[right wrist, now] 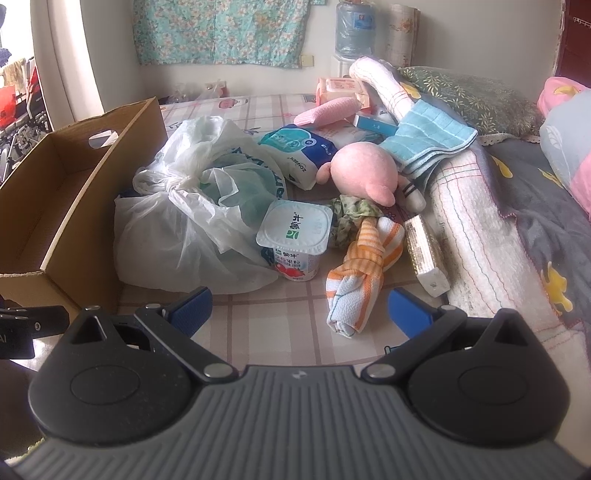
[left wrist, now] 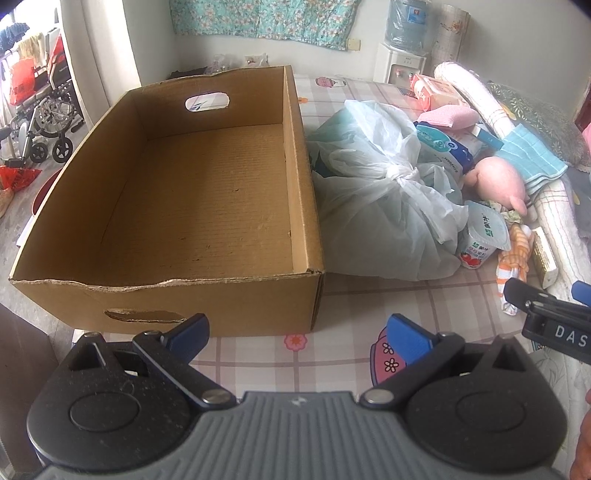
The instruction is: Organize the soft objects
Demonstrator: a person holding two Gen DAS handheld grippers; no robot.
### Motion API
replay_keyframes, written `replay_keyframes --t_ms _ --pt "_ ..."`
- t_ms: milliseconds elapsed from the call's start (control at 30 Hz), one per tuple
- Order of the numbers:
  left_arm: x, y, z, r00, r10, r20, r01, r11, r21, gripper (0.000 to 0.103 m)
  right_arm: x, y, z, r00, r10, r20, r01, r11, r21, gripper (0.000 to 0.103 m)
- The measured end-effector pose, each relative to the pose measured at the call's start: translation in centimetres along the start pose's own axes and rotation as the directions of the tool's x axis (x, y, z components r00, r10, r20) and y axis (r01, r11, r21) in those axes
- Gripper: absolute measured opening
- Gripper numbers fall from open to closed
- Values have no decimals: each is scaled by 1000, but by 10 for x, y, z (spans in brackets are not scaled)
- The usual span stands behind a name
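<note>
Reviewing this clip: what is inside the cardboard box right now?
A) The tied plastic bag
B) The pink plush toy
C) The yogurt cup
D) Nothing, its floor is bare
D: the cardboard box shows only bare floor, while the plush toy, plastic bag and yogurt cup lie beside it.

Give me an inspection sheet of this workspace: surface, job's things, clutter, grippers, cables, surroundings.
Surface: checked tablecloth with cartoon prints, bare in front of both grippers.
Job's things: cardboard box open-topped with nothing inside; orange striped cloth, pink plush toy, blue towel and pink sponge lie outside it.
Clutter: knotted plastic bag against the box's side; yogurt cup leaning on the bag; tissue pack; gold-wrapped box.
Grippers: left gripper open, facing the box; right gripper open, facing the striped cloth; neither holds anything.
Cables: nothing seen.
Surroundings: wheelchair, water dispenser, floral cloth on the wall.
</note>
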State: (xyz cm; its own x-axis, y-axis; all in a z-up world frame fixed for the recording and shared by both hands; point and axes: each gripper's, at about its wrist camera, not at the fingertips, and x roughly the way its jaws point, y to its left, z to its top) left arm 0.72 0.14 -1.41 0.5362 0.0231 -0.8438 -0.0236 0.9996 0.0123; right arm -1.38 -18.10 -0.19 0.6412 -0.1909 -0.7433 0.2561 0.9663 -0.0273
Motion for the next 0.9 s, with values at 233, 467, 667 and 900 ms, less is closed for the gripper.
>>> replay_keyframes --t_ms 233,467,667,900 --pt "1 0 1 1000 -1 -3 1 1000 -2 103 1 2 1 1000 5 -3 -5 1000 -4 102" --pt "1 0 1 1000 -1 -5 1 1000 -1 103 2 2 1 1000 6 -5 -6 1000 -5 102" --pt "2 -1 0 1000 -1 -7 1 1000 1 103 2 3 0 1000 8 -6 -8 1000 -7 102" --pt "3 -1 0 1000 0 -9 0 1000 2 103 3 3 -1 1000 8 -7 -8 1000 -5 102"
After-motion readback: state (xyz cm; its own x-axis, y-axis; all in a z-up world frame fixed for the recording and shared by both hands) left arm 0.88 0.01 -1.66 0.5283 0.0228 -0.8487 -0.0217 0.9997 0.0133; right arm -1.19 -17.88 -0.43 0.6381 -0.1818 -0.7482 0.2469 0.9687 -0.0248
